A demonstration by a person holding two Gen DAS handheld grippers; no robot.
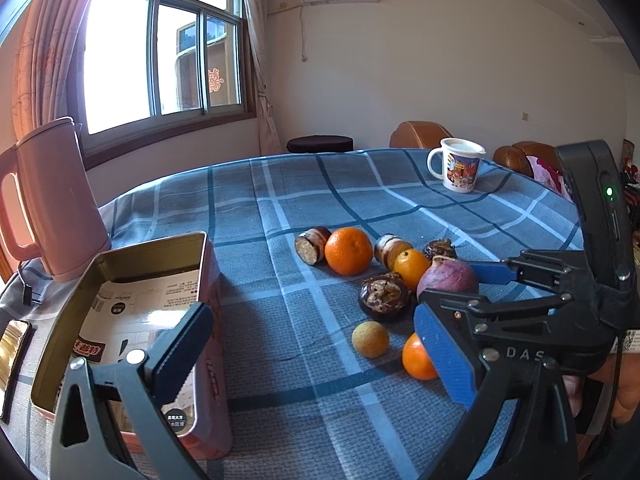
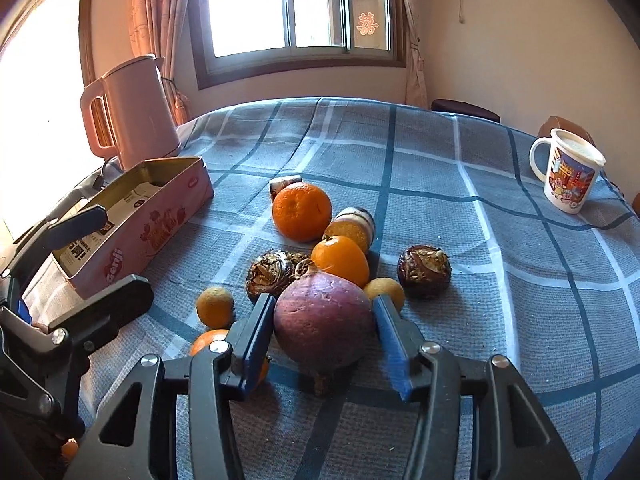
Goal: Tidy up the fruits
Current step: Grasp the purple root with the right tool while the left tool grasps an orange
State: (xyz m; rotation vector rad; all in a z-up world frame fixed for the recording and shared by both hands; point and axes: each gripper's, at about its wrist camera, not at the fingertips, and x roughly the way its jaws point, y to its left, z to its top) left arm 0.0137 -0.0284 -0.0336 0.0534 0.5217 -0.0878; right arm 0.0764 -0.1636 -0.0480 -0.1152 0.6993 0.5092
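Note:
A pile of fruit lies on the blue checked tablecloth (image 2: 440, 184): a big orange (image 2: 301, 210), a smaller orange (image 2: 341, 261), dark brown fruits (image 2: 424, 267), small yellow fruits (image 2: 214, 306) and a purple round fruit (image 2: 322, 320). My right gripper (image 2: 323, 334) has its blue fingers on both sides of the purple fruit, touching it; it also shows in the left wrist view (image 1: 447, 276). My left gripper (image 1: 316, 344) is open and empty, beside the open pink tin box (image 1: 132, 300), which holds only a printed paper.
A pink kettle (image 2: 134, 114) stands behind the tin box (image 2: 132, 220). A white printed mug (image 2: 568, 170) stands at the far right. A phone (image 1: 12, 356) lies left of the box. Chairs stand beyond the table's far edge.

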